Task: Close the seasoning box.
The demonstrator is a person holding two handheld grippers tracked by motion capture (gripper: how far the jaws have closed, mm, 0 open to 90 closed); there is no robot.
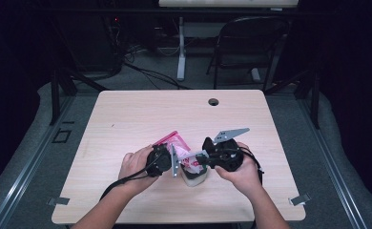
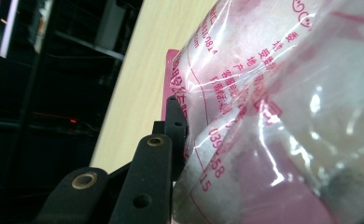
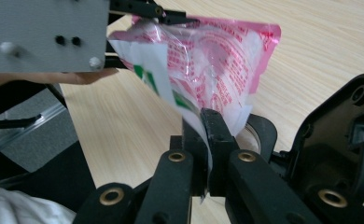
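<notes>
Bag [image 1: 178, 145] first: it is a see-through plastic bag with pink edges and pink writing, and we are holding it up just above the middle of the tabletop [image 1: 127, 114], between our two hands. Something soft and pale is sitting inside it, but we cannot tell what it is.

Starting on the left, our left claw [image 1: 167, 160] is holding the bag's left side. In the left gripper view the bag [image 2: 264, 116] is pressing right up against the black jaw, so we are judging that this claw is pinching the plastic there. We are gripping it so that side cannot slip away.

Moving to the right, our right claw [image 3: 203, 135] is squeezing tight on a thin edge of the bag [image 3: 208, 60]. Its two black jaws are standing close together with the plastic caught between them. In the high view the right claw [image 1: 201, 160] is meeting the bag from the other side.

We are thinking both claws are holding the bag apart like this so we can pull its mouth open or stretch it flat. Holding it off the tabletop is giving the plastic room to hang.

Now we are counting. We are seeing one bag, two claws, two hands and one tabletop. Behind the tabletop, one dark folding chair [image 1: 248, 43] is standing on the floor.
</notes>
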